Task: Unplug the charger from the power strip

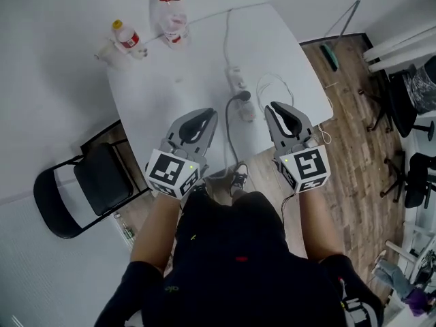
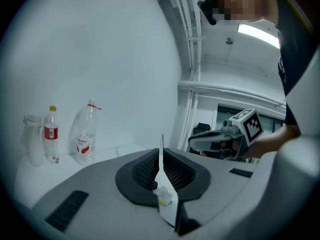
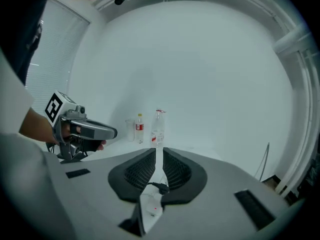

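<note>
A white power strip (image 1: 240, 94) lies on the white table (image 1: 163, 94), with a black charger plug (image 1: 243, 97) in it and a dark cable (image 1: 229, 138) running off the near edge. My left gripper (image 1: 208, 116) hovers at the table's near edge, left of the strip, shut and holding nothing. My right gripper (image 1: 274, 107) hovers just right of the strip, also shut and empty. In the right gripper view, the black plug (image 3: 161, 186) and the strip (image 3: 151, 208) show through the slit below the gripper (image 3: 158, 151). In the left gripper view, the gripper (image 2: 161, 149) points across the table.
Two plastic bottles (image 1: 127, 37) (image 1: 173, 18) stand at the table's far left corner. A white cable loop (image 1: 274, 87) lies right of the strip. A black folding chair (image 1: 82, 189) stands to the left, with office chairs (image 1: 409, 114) on the wood floor to the right.
</note>
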The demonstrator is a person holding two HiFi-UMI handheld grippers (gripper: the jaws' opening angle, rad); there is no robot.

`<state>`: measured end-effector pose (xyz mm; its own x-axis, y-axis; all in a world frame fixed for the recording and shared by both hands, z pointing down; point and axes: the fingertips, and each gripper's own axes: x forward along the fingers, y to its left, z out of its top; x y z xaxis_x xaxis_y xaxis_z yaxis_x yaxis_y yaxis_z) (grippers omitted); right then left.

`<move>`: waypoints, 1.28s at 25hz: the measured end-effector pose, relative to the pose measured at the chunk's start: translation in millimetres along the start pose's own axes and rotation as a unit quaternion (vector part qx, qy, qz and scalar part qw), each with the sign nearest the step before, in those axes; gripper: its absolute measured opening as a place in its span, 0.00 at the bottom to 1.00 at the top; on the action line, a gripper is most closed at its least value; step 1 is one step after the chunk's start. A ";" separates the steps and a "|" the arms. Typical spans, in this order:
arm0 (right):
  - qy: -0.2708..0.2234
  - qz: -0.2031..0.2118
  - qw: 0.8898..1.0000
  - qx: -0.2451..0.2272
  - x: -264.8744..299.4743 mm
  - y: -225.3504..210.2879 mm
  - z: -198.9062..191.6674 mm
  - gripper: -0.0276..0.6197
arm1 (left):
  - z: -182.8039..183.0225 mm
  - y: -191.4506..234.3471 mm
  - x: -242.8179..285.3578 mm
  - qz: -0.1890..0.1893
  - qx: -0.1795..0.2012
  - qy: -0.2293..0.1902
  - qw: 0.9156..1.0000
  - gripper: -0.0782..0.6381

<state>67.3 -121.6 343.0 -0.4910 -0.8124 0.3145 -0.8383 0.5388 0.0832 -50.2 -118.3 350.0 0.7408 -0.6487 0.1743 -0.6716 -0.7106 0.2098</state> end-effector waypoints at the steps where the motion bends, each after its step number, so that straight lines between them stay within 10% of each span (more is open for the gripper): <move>1: 0.006 0.009 1.000 -0.002 9.1 -5.9 -5.7 0.11 | -8.8 -0.3 11.1 0.001 0.004 0.009 1.000 0.17; 11: 0.085 0.050 0.995 -0.007 104.6 -36.0 -80.9 0.11 | -110.9 -7.8 105.0 -0.039 0.029 0.095 0.994 0.17; 15: 0.119 0.085 0.989 -0.001 130.5 -29.3 -112.4 0.26 | -141.0 -6.0 126.5 -0.050 0.019 0.113 0.992 0.17; 32: 0.189 0.051 0.980 0.035 181.7 -37.1 -157.4 0.27 | -171.8 -4.7 142.2 -0.060 0.033 0.155 0.986 0.17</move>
<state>46.5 -254.1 545.9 -0.4608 -0.6077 0.6468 -0.8105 0.5850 -0.0277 60.4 -160.3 539.1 0.7761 -0.4521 0.4396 -0.5708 -0.8000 0.1850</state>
